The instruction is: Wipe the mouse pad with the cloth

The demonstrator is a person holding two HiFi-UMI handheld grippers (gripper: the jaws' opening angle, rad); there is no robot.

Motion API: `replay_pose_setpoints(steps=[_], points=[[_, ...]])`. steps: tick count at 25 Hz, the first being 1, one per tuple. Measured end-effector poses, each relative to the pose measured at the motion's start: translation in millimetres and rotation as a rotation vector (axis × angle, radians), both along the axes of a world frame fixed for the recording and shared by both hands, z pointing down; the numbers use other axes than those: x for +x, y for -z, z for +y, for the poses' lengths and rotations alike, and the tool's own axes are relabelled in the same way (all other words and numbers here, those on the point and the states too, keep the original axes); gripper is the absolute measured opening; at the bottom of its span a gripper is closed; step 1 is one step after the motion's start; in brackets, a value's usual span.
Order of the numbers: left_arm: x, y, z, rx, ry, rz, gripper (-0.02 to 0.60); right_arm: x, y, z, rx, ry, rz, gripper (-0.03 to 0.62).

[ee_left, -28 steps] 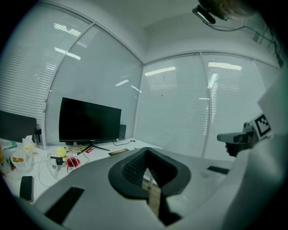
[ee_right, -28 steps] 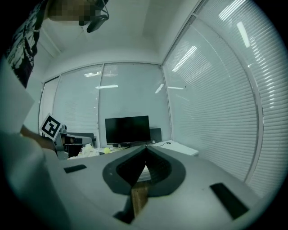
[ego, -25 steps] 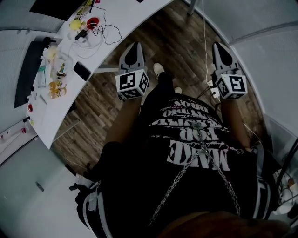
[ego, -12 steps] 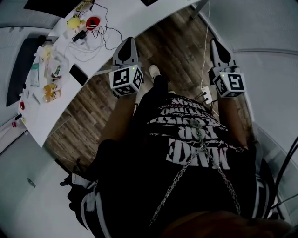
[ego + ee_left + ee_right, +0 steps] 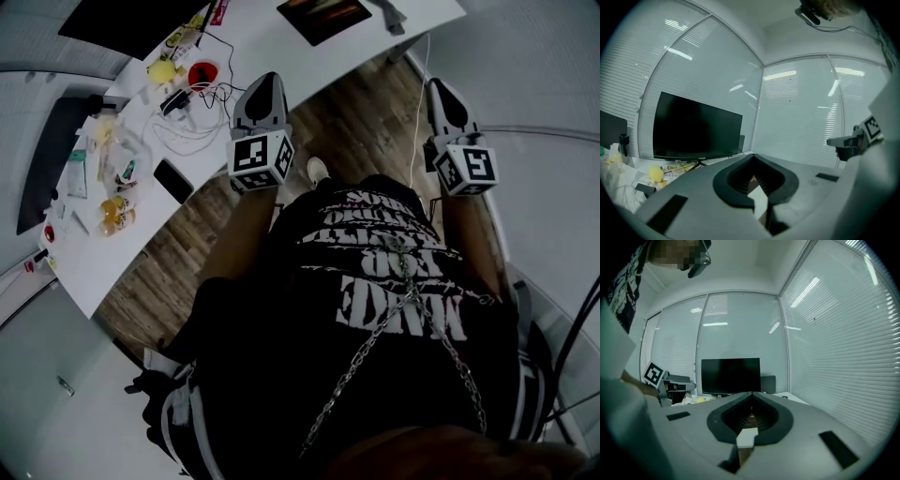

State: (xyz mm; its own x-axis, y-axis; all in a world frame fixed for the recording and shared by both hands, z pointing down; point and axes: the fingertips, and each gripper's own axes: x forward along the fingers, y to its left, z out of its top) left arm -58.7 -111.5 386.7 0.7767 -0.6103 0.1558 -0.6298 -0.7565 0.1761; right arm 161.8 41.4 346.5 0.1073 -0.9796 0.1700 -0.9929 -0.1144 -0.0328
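Observation:
A dark mouse pad [image 5: 323, 17] with a reddish picture lies on the white desk [image 5: 112, 253] at the top of the head view. I cannot make out a cloth in any view. My left gripper [image 5: 265, 86] is held level over the desk's edge, its jaws shut with nothing in them; its own view shows the left gripper [image 5: 752, 158] pointing toward a black monitor [image 5: 696, 126]. My right gripper [image 5: 439, 90] hangs over the wooden floor to the right, shut and empty, and its own view shows the right gripper [image 5: 751, 395] aimed at the same monitor [image 5: 731, 376].
On the desk lie a black phone [image 5: 173, 180], a dark keyboard [image 5: 47, 159], a red object [image 5: 202, 73], a yellow object [image 5: 161, 68] and tangled cables [image 5: 202, 122]. A white cable [image 5: 414, 103] runs down to the wooden floor [image 5: 352, 117]. Glass walls with blinds enclose the room.
Both grippers have moved forward toward the desk, staying shut. The desk now sits closer in the head view and the mouse pad has come into sight at the top.

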Motion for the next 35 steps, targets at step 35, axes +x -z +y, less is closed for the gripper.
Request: replay_pose_setpoints(steps=[35], points=[[204.2, -171.9, -213.8, -0.303, 0.14, -0.179, 0.005, 218.0, -210.9, -296.1, -0.449, 0.246, 0.003, 0.034]])
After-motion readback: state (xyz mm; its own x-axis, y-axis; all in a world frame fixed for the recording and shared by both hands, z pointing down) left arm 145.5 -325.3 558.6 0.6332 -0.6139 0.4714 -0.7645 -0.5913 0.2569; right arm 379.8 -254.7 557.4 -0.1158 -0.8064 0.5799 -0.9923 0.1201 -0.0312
